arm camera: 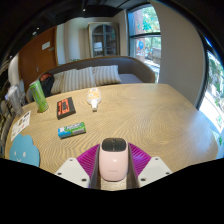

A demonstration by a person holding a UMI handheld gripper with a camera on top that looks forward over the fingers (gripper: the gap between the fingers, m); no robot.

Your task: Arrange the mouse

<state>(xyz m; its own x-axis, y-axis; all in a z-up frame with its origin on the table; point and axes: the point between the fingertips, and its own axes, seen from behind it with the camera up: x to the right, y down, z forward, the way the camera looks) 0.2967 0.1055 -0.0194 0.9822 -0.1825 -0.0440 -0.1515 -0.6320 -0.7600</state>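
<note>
A white mouse [113,158] is held pinched between the two pink pads of the gripper [113,163], at the near edge of the wooden table [150,110].

Ahead of the mouse a wide bare stretch of tabletop is seen. Towards the left edge lie a teal packet [71,129], a red-and-black box [65,106], a green bottle [39,96] and a blue plate [24,152]. A glass [94,99] stands near the far edge.
</note>
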